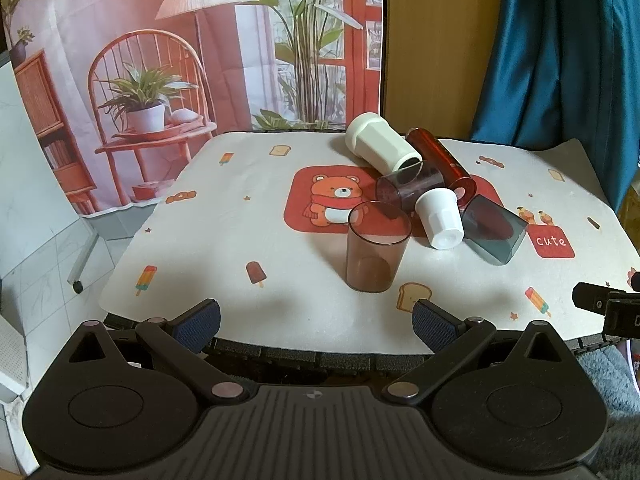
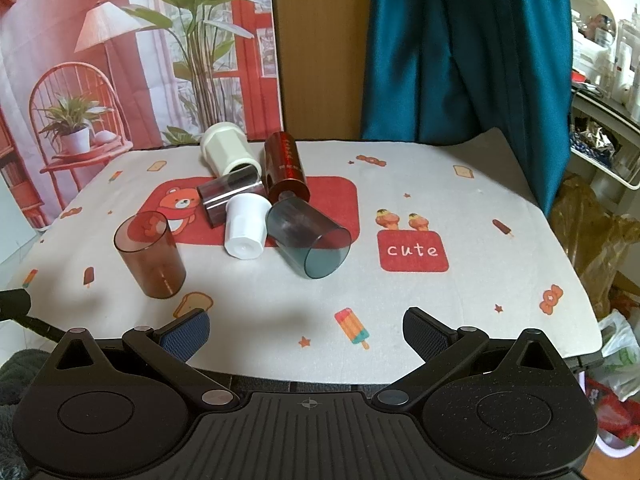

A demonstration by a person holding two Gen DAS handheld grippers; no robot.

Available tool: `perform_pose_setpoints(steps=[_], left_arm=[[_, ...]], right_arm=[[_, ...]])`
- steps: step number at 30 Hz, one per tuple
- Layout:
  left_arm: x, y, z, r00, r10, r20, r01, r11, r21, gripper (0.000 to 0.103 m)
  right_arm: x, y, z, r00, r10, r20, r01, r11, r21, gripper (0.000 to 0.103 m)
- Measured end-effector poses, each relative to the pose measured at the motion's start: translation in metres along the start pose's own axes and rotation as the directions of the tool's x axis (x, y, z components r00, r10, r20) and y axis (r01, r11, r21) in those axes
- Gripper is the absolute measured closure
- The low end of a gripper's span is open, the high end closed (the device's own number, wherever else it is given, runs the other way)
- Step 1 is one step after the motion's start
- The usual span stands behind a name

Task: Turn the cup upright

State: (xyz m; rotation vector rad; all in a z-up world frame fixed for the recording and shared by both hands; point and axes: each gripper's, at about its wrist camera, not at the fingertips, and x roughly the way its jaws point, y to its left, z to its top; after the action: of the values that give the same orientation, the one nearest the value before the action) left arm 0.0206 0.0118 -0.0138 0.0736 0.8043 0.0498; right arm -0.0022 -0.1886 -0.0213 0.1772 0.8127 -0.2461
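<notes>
A clear brown cup [image 1: 378, 246] stands upright on the mat, also in the right wrist view [image 2: 150, 254]. Behind it lies a pile of cups: a large white cup [image 1: 382, 148] on its side, a dark purple clear cup [image 1: 410, 190] on its side, a small white cup [image 1: 440, 218] upside down, a red metallic cup [image 1: 442, 164] on its side, and a grey-blue clear cup [image 1: 494, 232] on its side [image 2: 310, 240]. My left gripper [image 1: 316, 322] is open and empty at the near table edge. My right gripper [image 2: 306, 332] is open and empty there too.
The patterned mat [image 1: 240, 240] covers the table. A printed backdrop [image 1: 160, 60] hangs behind on the left, a blue curtain [image 2: 460, 48] on the right. Shelves and bags [image 2: 600, 160] stand off the table's right side.
</notes>
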Motion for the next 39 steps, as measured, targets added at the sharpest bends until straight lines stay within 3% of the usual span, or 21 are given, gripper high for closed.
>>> perform_pose_setpoints(steps=[39], left_arm=[[-0.0004,0.0031,-0.0039,1.0,0.002,-0.008,-0.002,1.0,0.0,0.0]], right_arm=[[0.0003,0.0027,-0.0052,1.0,0.0,-0.007,0.0,1.0,0.003,0.0]])
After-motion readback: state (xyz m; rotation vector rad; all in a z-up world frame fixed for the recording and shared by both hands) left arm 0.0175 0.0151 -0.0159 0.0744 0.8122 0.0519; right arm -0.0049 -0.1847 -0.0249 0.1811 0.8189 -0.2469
